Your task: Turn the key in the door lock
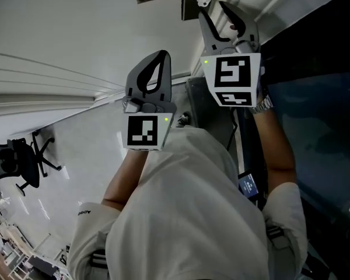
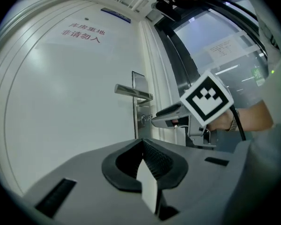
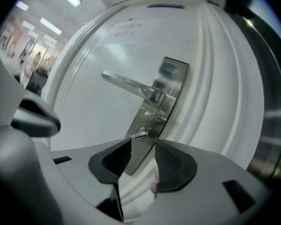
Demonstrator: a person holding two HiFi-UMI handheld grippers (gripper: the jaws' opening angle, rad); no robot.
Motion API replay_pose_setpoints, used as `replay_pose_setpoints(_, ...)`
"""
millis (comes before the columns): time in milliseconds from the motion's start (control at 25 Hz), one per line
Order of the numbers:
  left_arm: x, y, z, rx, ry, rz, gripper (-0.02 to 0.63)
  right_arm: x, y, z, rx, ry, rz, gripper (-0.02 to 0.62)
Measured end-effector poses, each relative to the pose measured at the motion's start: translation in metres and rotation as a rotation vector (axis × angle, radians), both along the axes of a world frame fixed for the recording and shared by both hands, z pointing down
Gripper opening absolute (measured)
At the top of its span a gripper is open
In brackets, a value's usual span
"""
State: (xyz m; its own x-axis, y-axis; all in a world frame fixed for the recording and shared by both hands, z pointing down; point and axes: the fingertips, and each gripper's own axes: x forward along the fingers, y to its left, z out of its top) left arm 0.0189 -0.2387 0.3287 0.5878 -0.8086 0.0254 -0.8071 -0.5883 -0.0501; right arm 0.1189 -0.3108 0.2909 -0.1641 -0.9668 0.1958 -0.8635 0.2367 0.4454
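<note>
A white door carries a steel lock plate (image 3: 165, 90) with a lever handle (image 3: 131, 86) and, below it, a small silver key (image 3: 141, 134) in the keyhole. My right gripper (image 3: 143, 150) is open right in front of the key. Its pads stand on either side and do not touch it. From the left gripper view, the right gripper (image 2: 155, 118) points level at the key (image 2: 145, 118). My left gripper (image 2: 143, 144) hangs back from the door at the left, shut and holding nothing. In the head view both grippers, the left (image 1: 163, 54) and the right (image 1: 212, 7), are raised toward the door.
Right of the door runs a dark frame with a glass panel (image 2: 210, 46). Red characters (image 2: 82, 33) are printed high on the door. A black office chair (image 1: 23, 162) stands on the floor behind. A person's head shows at the top edge of the left gripper view.
</note>
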Motion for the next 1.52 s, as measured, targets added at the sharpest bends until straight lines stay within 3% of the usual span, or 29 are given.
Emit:
replay_pose_setpoints(120,0.003,0.005,0.001,0.004,0.001,0.016,0.01,-0.002,0.006,0.003,0.093,0.401,0.033,0.133)
replay_pose_setpoints(200,0.003,0.007,0.0,0.005,0.001,0.022,0.01,-0.007,0.006,0.007,0.129,0.605,0.035,0.133)
replay_pose_setpoints(280,0.002,0.007,0.0,0.002,0.01,0.019,0.011,-0.01,0.0,0.011,0.137,0.727,0.035,0.133)
replay_pose_setpoints(400,-0.002,0.008,0.001,0.0,0.014,0.013,0.009,-0.015,-0.006,0.008,0.171,0.832,0.037,0.132)
replay_pose_setpoints(800,-0.025,0.012,0.008,-0.011,0.014,-0.041,0.01,-0.018,-0.013,0.009,0.209,0.972,0.002,0.13)
replay_pose_setpoints(1280,-0.029,0.004,0.001,-0.022,0.022,-0.044,0.01,-0.007,-0.011,0.003,0.295,1.351,-0.129,0.13)
replay_pose_setpoints(1360,-0.027,0.004,0.001,-0.013,0.025,-0.04,0.009,-0.009,-0.011,0.005,0.291,1.319,-0.135,0.124)
replay_pose_setpoints(1520,-0.025,0.005,0.003,-0.007,0.017,-0.034,0.009,-0.01,-0.01,0.005,0.194,0.939,-0.071,0.118)
